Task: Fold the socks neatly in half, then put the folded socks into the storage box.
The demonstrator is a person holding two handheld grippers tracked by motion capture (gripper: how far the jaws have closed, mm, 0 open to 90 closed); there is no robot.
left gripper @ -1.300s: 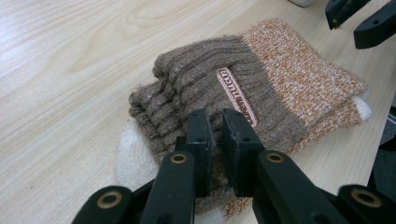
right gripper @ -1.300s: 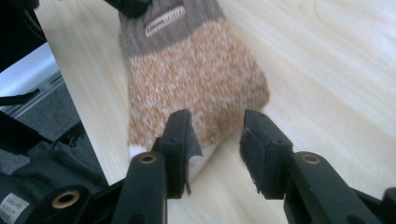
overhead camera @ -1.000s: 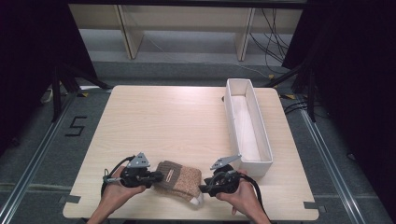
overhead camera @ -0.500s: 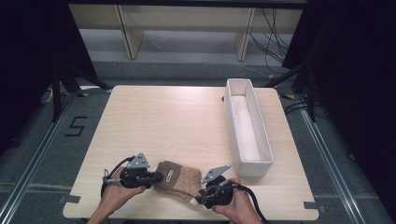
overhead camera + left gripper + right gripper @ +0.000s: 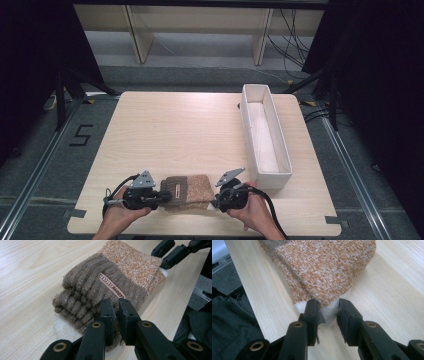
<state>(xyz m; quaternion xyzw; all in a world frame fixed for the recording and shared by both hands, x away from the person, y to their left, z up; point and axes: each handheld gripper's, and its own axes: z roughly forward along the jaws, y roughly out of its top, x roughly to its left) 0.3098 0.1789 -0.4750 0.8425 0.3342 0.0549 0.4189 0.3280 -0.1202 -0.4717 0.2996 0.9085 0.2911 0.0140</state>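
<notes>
A folded knit sock, brown ribbed at one end and orange-flecked at the other, lies flat near the table's front edge. My left gripper is at its left end. In the left gripper view the jaws are pinched on the brown ribbed edge. My right gripper is at the sock's right end. Its jaws have just been closing and now squeeze the white tip below the orange part.
A long white tray stands along the right side of the wooden table, close behind my right hand. The table's front edge runs just below both hands. Shelving and cables are beyond the far edge.
My right hand has shifted slightly in toward the sock's right end. The left hand and the sock have kept still.
</notes>
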